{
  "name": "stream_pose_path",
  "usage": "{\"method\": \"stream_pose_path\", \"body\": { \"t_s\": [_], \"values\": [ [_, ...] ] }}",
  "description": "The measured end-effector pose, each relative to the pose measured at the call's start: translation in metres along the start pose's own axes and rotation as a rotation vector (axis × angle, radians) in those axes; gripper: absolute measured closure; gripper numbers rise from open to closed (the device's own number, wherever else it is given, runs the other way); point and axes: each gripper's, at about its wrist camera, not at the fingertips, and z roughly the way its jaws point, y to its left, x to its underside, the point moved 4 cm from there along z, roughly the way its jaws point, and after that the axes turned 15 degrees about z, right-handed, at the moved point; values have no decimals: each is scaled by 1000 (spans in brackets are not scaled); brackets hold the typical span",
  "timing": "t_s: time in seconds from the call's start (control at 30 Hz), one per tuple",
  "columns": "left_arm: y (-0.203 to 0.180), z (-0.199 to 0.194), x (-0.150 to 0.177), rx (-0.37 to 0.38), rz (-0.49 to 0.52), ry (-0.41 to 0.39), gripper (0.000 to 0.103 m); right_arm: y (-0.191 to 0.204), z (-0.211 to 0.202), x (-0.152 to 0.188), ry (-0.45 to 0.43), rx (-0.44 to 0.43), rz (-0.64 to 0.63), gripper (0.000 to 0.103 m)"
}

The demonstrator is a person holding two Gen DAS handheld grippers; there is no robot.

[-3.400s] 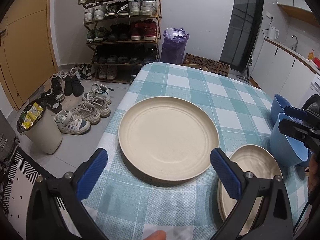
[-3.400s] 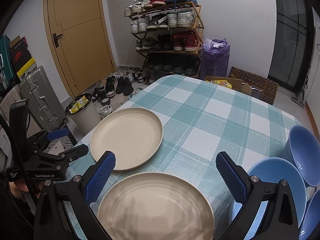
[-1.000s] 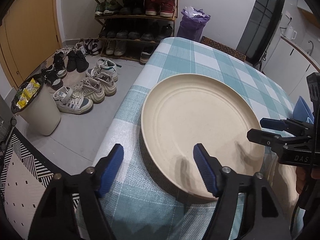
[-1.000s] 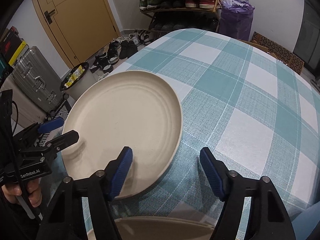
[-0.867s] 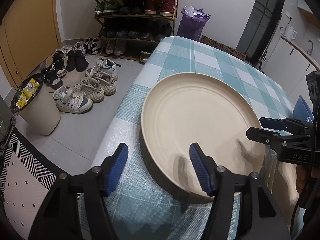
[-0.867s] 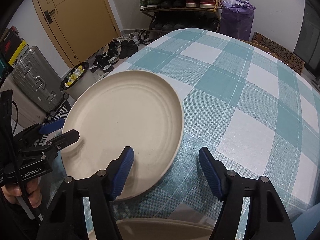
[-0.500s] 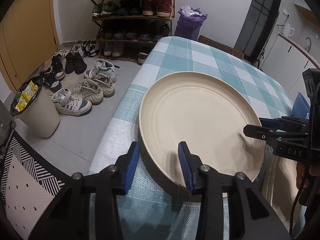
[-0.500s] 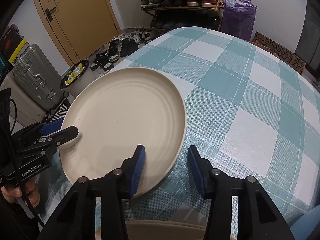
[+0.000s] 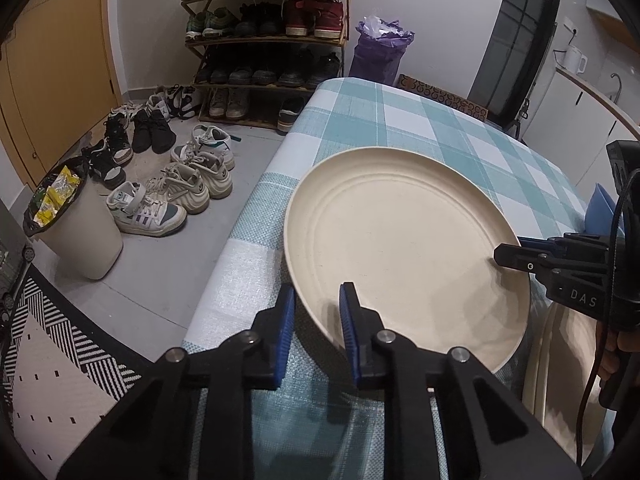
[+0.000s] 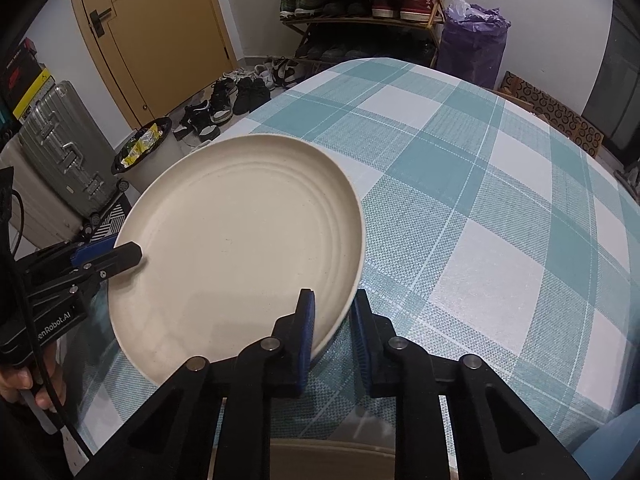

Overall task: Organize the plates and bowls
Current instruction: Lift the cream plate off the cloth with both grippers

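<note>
Checked tablecloth (image 10: 500,208), both hand-held grippers, left (image 9: 316,312) and right (image 10: 332,312), angled down, clamped on cream plate (image 9: 400,248) rim

In the middle of the frame, a big cream plate (image 9: 400,248) sits on the checked tabletop (image 9: 400,120). The left tongs (image 9: 316,320) at the bottom pinch its near rim, and the right tongs (image 9: 516,258) pinch its right edge. Shoes (image 9: 168,196) lie on the floor at the left.
</note>
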Motion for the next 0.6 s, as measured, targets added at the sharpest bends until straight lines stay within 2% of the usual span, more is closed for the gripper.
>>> {"method": "stream_pose_path", "body": {
  "t_s": [0.6],
  "values": [
    [-1,-10,-2,-4,4,-25,83,4,-8,3,-39,29,-18,85]
  ]
}}
